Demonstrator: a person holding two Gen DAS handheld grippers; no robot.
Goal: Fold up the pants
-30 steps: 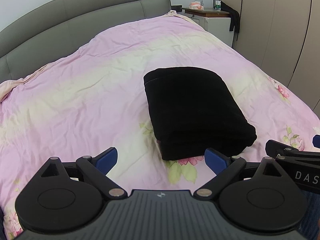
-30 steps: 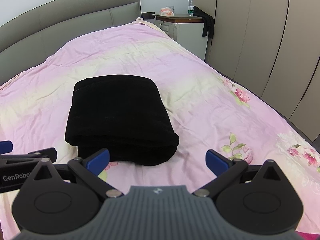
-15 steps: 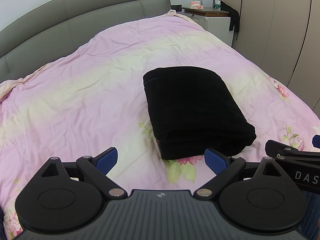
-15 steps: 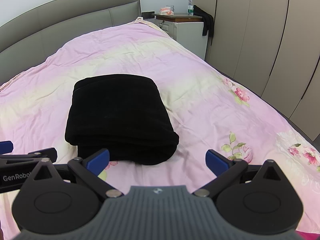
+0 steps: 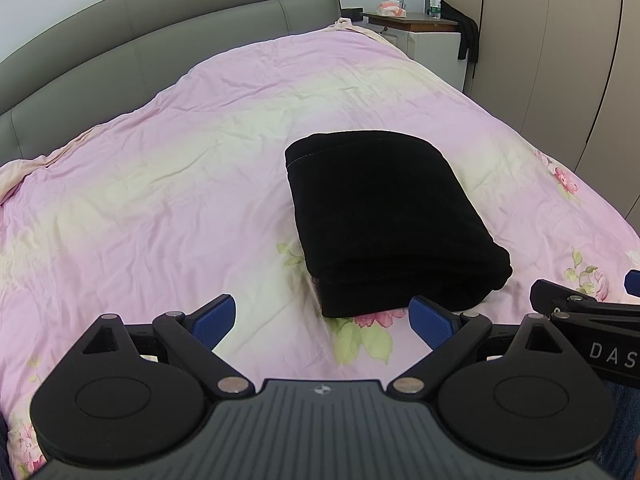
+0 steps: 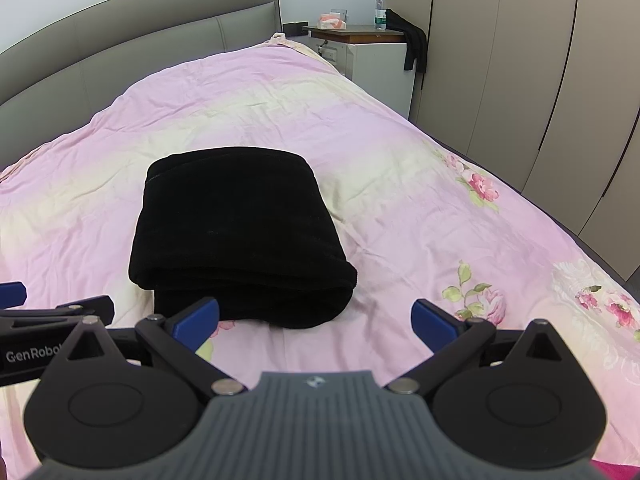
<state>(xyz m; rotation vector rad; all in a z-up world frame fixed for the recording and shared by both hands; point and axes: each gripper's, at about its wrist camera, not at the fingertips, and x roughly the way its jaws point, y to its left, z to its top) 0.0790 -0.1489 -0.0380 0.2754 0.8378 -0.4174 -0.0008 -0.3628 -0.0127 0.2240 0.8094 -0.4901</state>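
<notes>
The black pants [image 5: 392, 220] lie folded into a thick rectangular bundle on the pink floral bedspread [image 5: 180, 200]. In the right wrist view the same pants [image 6: 240, 232] sit ahead and to the left. My left gripper [image 5: 322, 320] is open, held just short of the bundle's near edge, nothing between its blue pads. My right gripper [image 6: 316, 320] is open too, empty, its left pad close to the bundle's near right corner. Each gripper's side shows at the edge of the other's view.
A grey padded headboard [image 5: 160, 48] runs along the far side. A white nightstand [image 6: 372, 60] with a bottle and a dark cloth hanging on it stands at the far right. Beige wardrobe doors [image 6: 520, 80] line the right. The bed's right edge [image 6: 592, 248] drops off.
Both grippers have drifted back very slightly; the bundle sits a touch farther up in view. The pants have not moved.
</notes>
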